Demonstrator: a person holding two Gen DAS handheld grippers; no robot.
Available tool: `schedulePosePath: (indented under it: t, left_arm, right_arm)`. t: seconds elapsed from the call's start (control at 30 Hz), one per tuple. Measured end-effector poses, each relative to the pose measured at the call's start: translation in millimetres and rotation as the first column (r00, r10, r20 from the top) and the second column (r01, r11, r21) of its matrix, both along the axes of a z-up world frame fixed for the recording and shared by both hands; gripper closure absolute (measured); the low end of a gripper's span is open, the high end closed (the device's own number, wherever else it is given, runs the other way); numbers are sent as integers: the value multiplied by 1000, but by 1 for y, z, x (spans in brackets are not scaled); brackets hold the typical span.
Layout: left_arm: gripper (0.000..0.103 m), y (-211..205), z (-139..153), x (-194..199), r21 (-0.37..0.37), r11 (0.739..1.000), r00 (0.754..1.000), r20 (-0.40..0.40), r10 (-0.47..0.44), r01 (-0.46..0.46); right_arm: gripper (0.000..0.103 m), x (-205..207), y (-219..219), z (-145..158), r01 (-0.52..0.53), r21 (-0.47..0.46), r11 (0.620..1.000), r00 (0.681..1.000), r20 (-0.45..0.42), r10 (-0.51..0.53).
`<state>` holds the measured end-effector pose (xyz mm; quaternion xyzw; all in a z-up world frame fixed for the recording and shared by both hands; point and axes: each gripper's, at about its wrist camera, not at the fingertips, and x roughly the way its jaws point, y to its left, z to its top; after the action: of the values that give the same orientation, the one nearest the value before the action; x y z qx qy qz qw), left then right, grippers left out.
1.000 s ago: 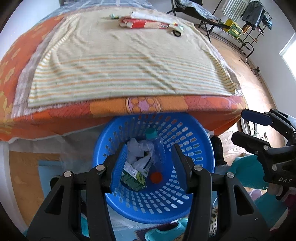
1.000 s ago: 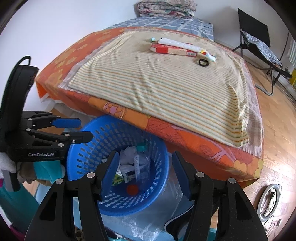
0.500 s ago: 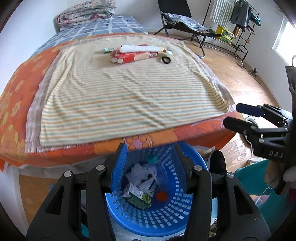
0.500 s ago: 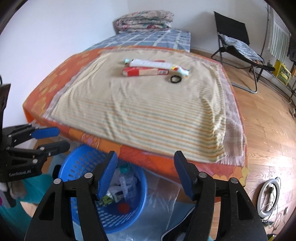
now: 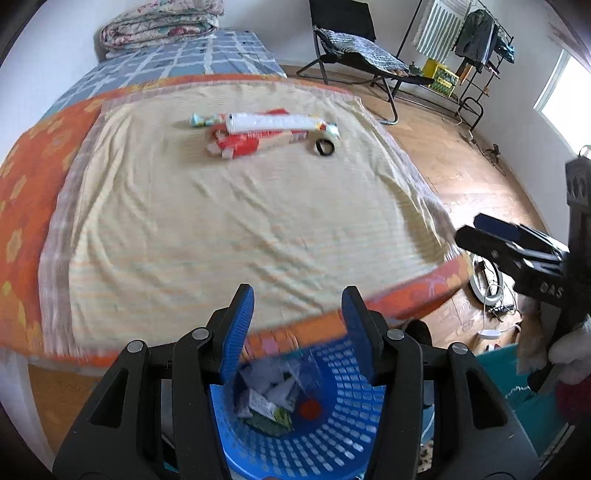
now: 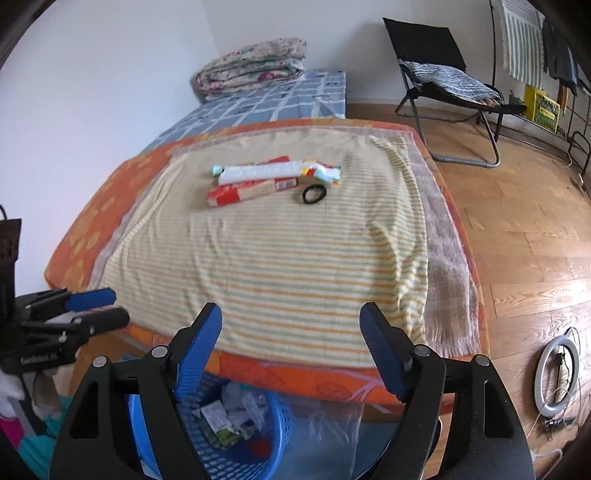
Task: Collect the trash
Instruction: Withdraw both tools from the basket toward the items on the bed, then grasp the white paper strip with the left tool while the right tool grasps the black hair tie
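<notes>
A blue basket (image 5: 332,435) (image 6: 275,439) holding crumpled paper, wrappers and a plastic bottle stands on the floor at the foot of the bed. On the striped towel (image 5: 229,229) at the far end lie a red box (image 5: 251,142) (image 6: 243,192), a long white wrapper (image 5: 273,122) (image 6: 266,170) and a black ring (image 5: 325,147) (image 6: 314,194). My left gripper (image 5: 297,295) (image 6: 103,306) is open and empty above the basket's far rim. My right gripper (image 6: 291,310) (image 5: 480,229) hovers over the bed's near edge, its jaws opening with nothing between them.
A folded quilt (image 6: 255,66) lies at the head of the bed. A black folding chair (image 6: 443,74) and a clothes rack (image 5: 476,33) stand on the wooden floor to the right. A ring light (image 6: 557,373) lies on the floor, and clear plastic (image 6: 332,417) lies beside the basket.
Both grippers rose and tipped up from the basket toward the bed, so the basket sank to the bottom of both views. The right jaws spread wider.
</notes>
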<state>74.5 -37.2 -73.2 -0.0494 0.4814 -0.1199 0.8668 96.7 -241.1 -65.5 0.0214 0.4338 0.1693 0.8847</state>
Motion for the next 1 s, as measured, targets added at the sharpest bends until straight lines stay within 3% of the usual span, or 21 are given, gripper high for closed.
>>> schedulePosePath:
  t: [0.23,0.53,0.67,1.0]
  left_arm:
    - [52,13,12,57,-26,1000,999,36,5,-4]
    - [52,32,-2,121,-58,997,999,11,49,-49]
    - [52,42,-6,149,-91,993,998,-3,70,-70]
    - [52,16,-7,227,-31,999,999,34,-43,44]
  right_arm:
    - [26,35,-3,8,-20,-22,1000,1000,-11,19]
    - [26,102,-26,-4,76,137,988,988,-145,-56]
    - [26,123,-22,-5,81,132,988,989,-130,-64]
    - [27,169,-6,-31,72,135,988,983,-176,-48]
